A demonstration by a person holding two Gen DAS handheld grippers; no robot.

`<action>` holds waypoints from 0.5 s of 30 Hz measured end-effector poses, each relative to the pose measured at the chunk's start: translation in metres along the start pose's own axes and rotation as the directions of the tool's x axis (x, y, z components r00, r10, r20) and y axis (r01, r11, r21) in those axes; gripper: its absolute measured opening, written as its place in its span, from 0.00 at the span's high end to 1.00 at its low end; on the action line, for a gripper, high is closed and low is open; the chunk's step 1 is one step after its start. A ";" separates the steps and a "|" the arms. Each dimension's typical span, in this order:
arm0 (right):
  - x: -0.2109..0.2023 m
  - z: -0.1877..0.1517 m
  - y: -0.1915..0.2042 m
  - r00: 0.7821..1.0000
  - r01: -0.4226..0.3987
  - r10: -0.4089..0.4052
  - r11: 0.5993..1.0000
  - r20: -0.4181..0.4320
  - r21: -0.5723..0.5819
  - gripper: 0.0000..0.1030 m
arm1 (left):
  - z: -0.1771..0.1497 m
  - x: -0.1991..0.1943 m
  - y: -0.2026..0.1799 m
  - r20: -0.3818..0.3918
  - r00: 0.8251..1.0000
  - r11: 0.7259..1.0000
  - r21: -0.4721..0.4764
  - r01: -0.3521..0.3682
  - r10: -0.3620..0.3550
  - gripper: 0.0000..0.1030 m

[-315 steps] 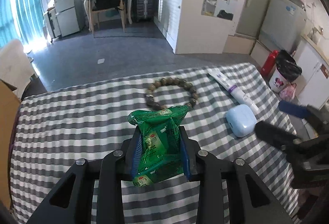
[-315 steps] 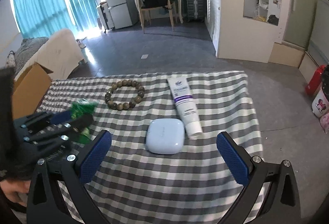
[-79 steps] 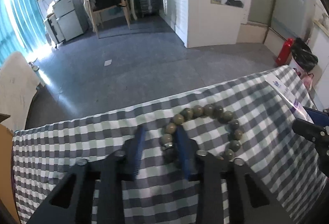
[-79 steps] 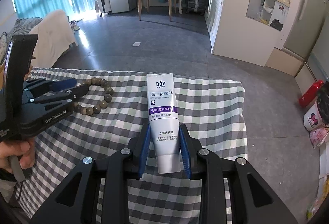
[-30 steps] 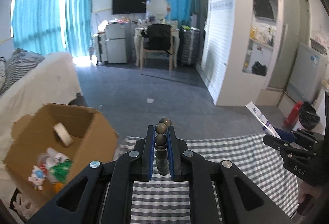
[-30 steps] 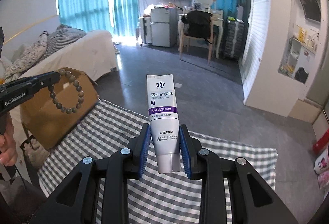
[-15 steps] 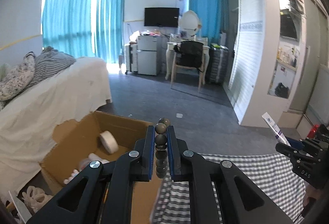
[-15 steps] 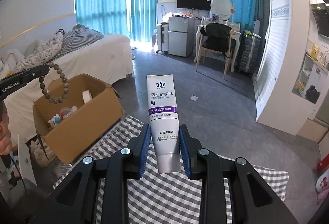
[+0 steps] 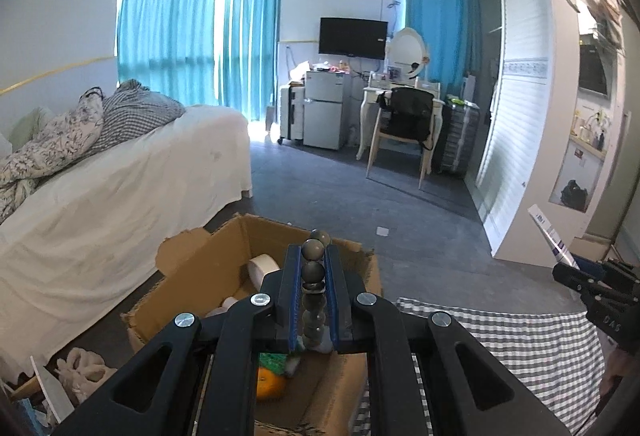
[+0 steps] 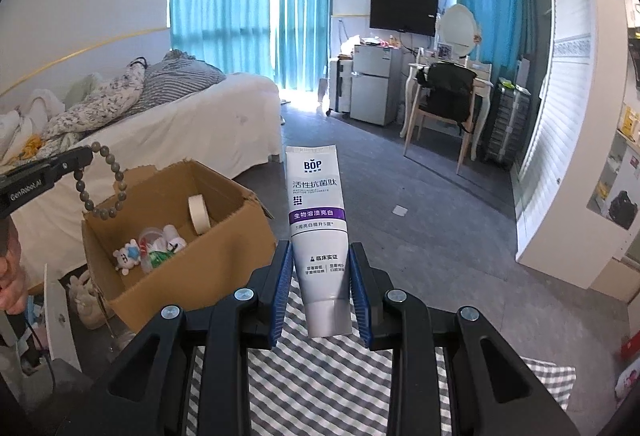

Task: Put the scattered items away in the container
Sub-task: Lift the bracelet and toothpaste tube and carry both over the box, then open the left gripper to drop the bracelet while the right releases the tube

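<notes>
My left gripper (image 9: 313,260) is shut on a brown bead bracelet (image 9: 313,272) and holds it in the air over the open cardboard box (image 9: 192,268). In the right wrist view the bracelet (image 10: 100,188) hangs from the left gripper (image 10: 86,156) above the box (image 10: 224,236). My right gripper (image 10: 320,268) is shut on a white and purple toothpaste tube (image 10: 318,220), held upright above the checked tablecloth (image 10: 320,384), right of the box. The tube's tip also shows in the left wrist view (image 9: 546,232).
The box holds a tape roll (image 10: 199,214), a small toy (image 10: 128,256), a green packet (image 10: 156,256) and an orange (image 9: 270,386). A white bed (image 10: 180,132) stands behind the box. A chair and desk (image 10: 444,104) stand at the far wall. Bags (image 9: 80,372) lie on the floor beside the box.
Both grippers have swung left from the table toward the box, each still holding its item. The left gripper now hangs the bracelet over the box opening.
</notes>
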State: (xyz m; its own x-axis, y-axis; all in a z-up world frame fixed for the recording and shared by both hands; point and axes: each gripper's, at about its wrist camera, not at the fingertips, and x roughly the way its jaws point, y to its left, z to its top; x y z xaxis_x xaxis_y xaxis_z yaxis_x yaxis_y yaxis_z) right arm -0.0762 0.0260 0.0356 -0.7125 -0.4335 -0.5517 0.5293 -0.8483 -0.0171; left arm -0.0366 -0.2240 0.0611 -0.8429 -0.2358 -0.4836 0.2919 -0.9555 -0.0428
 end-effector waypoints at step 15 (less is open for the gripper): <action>0.036 0.018 0.026 0.999 -0.046 0.045 0.998 -0.023 -0.032 0.73 | -0.013 0.051 0.032 -0.089 0.995 0.998 -0.034 -0.045 0.042 0.90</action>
State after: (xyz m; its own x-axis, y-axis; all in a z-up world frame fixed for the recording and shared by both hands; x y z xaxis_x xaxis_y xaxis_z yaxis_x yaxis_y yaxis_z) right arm -0.0968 -0.0171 0.0302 -0.6771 -0.4646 -0.5707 0.5761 -0.8172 -0.0182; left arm -0.0646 -0.2644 0.0241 -0.7864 -0.2593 -0.5607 0.3449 -0.9373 -0.0502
